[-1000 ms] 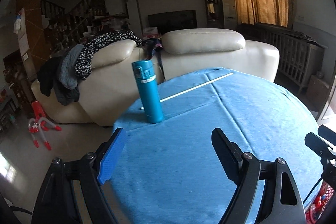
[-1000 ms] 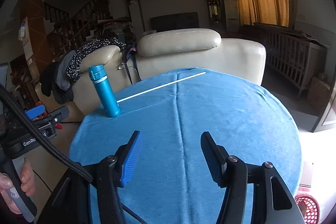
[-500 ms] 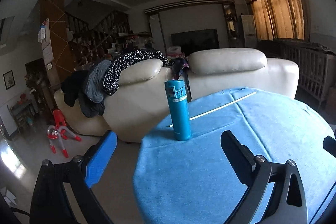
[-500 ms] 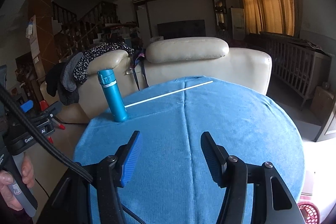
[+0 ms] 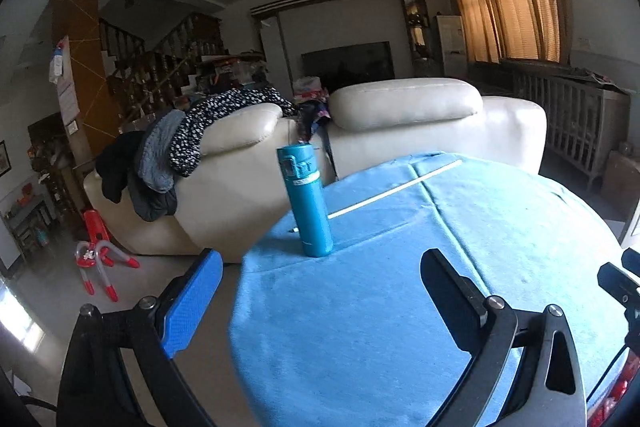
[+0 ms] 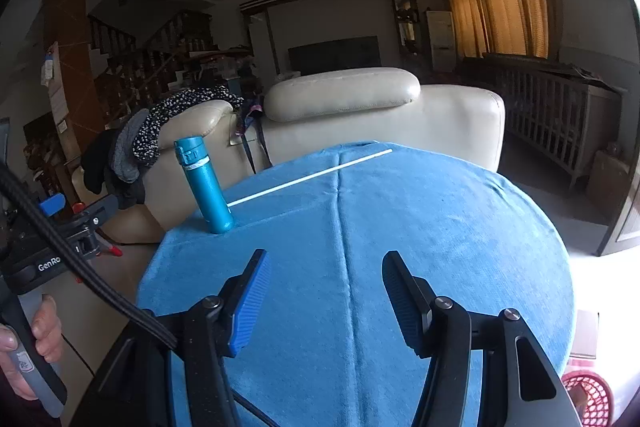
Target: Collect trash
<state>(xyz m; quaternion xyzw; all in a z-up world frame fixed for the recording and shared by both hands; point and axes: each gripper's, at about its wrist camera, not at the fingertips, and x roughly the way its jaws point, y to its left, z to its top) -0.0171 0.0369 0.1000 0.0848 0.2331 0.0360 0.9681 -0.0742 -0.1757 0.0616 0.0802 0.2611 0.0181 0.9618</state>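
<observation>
A thin white stick (image 5: 394,189) (image 6: 308,178) lies across the far part of the round table's blue cloth (image 5: 500,227) (image 6: 440,227). A teal bottle (image 5: 306,199) (image 6: 204,187) stands upright near the cloth's far left edge. My left gripper (image 5: 320,275) is open and wide, with its left finger out past the table edge and nothing between the fingers. My right gripper (image 6: 325,259) hangs open over the near middle of the cloth, with nothing in it. A hand (image 6: 40,323) holds the left gripper's handle at the left edge of the right wrist view.
A cream sofa (image 5: 400,123) (image 6: 360,107) with clothes draped on it stands just behind the table. A red mesh basket (image 6: 588,399) sits on the floor at the near right. A red and grey toy (image 5: 96,259) lies on the floor to the left.
The left gripper's jaws spread wider, and its view swung left and tilted up, so more floor shows. The right gripper's view barely shifted.
</observation>
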